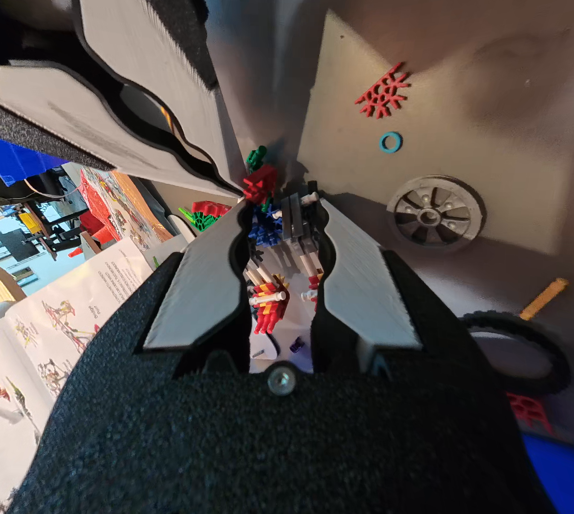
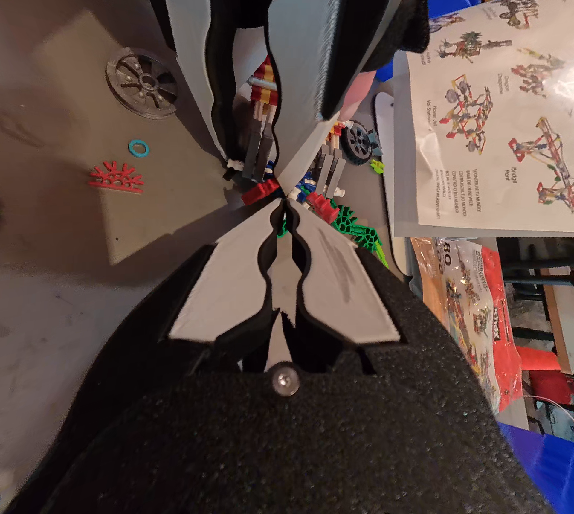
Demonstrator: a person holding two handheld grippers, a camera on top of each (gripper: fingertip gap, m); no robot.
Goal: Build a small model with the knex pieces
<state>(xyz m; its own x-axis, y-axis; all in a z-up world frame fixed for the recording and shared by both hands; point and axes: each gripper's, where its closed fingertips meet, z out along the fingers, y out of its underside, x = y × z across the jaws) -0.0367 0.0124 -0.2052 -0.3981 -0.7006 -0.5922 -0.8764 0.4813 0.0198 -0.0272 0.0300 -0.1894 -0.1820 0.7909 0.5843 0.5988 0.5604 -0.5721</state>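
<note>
My left gripper [image 1: 284, 210] is shut on a small toy construction model [image 1: 295, 225] made of grey and white rods with blue, red and yellow connectors. It holds the model above the grey table. My right gripper [image 2: 284, 204] faces it tip to tip and is shut on a red connector [image 2: 261, 190] at the model's end, with a green piece [image 2: 281, 230] showing between its fingers. In the left wrist view the right gripper [image 1: 242, 191] comes in from the upper left onto the red connector [image 1: 259, 183]. In the right wrist view the left gripper [image 2: 254, 169] comes down from the top around the model [image 2: 257, 151].
On the table lie a red fan connector [image 1: 383, 92], a teal ring [image 1: 390, 142], a wheel hub [image 1: 435, 216], an orange rod [image 1: 543, 298] and a black tyre [image 1: 512, 353]. An instruction sheet [image 2: 497, 110], a parts bag [image 2: 466, 312], green connectors [image 2: 354, 225] and a wheeled build [image 2: 357, 141] lie to one side.
</note>
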